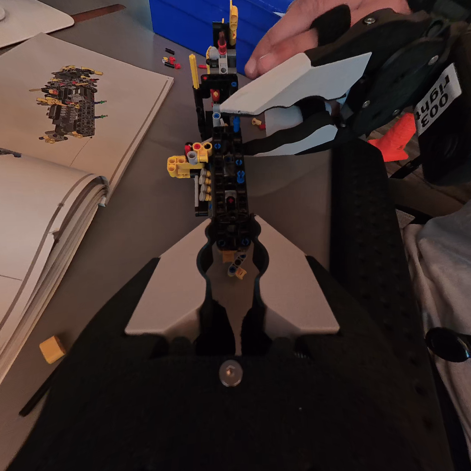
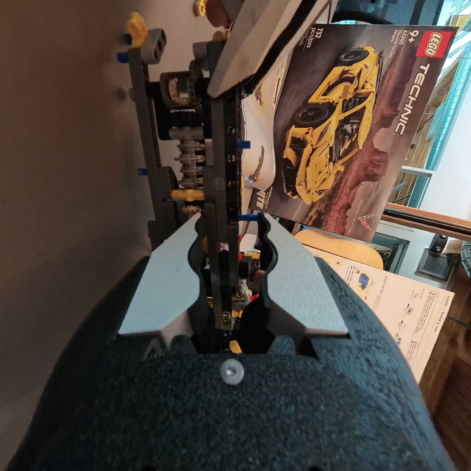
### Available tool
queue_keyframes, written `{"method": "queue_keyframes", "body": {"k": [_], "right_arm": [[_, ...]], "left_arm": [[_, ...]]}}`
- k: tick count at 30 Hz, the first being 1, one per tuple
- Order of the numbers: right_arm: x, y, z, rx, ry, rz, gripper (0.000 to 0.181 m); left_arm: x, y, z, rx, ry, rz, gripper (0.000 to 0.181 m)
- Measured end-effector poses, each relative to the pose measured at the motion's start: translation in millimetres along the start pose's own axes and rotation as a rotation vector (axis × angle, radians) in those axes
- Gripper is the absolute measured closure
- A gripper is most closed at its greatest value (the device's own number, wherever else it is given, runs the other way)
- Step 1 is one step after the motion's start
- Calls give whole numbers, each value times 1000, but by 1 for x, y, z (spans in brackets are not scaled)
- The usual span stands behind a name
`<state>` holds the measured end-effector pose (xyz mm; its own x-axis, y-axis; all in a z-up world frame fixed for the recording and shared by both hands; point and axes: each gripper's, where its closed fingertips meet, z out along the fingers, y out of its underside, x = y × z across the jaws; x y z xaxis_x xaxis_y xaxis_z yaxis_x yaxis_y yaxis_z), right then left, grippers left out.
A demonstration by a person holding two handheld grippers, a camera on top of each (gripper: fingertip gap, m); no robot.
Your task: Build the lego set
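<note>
Item: partly built lego chassis (image 1: 230,178), black beam frame w/ blue pins, yellow connectors, grey and red bits; held off the tabletop (image 1: 158,229) between both claws, long axis running toward 12 o'clock in left wrist view. Left claw (image 1: 232,224): nearly closed, jaws clamped on the near end of the frame, firm hold. Right claw (image 2: 230,219): jaws a little apart, straddling one side beam from 3 o'clock; left finger looks to be against the beam, right fingertip (image 2: 266,221) touching a blue pin (image 2: 248,217); looks like pressing the pin in or steadying, true grip cannot be told. Person's hand (image 1: 280,48) on right unit. Progress (est.): early-to-mid. Done: twin side rails, gear/spring drivetrain core (image 2: 188,153), several pins seated. Left: body panels, wheels, most yellow shell; the box (image 2: 356,127) at 2 o'clock in right wrist view pictures a full yellow car, nothing like that yet. Instruction book (image 1: 76,127) open at 9–10 o'clock, page shows a denser assy than the one in hand. Loose parts: small pile (image 1: 171,61) at 11 o'clock, yellow block (image 1: 52,349) at 8 o'clock, few pcs under the frame (image 1: 237,267). Blue bin (image 1: 193,25) at 12 o'clock. Orange cone (image 1: 397,137) at 3 o'clock, off the tabletop.
</note>
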<state>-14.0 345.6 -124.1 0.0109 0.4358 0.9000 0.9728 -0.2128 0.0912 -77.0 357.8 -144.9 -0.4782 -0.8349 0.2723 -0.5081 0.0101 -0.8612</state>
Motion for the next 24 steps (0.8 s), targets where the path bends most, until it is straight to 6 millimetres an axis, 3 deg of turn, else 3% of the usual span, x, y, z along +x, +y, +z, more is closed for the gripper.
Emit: {"method": "queue_keyframes", "body": {"k": [12, 19, 24], "right_arm": [[-2, 1, -2, -16, 3, -14, 142], [-1, 2, -1, -18, 34, 44, 141], [-1, -3, -13, -59, 24, 96, 136]], "left_arm": [[1, -1, 1, -10, -24, 62, 155], [-1, -2, 1, 30, -1, 3, 154], [6, -1, 2, 23, 47, 0, 154]]}}
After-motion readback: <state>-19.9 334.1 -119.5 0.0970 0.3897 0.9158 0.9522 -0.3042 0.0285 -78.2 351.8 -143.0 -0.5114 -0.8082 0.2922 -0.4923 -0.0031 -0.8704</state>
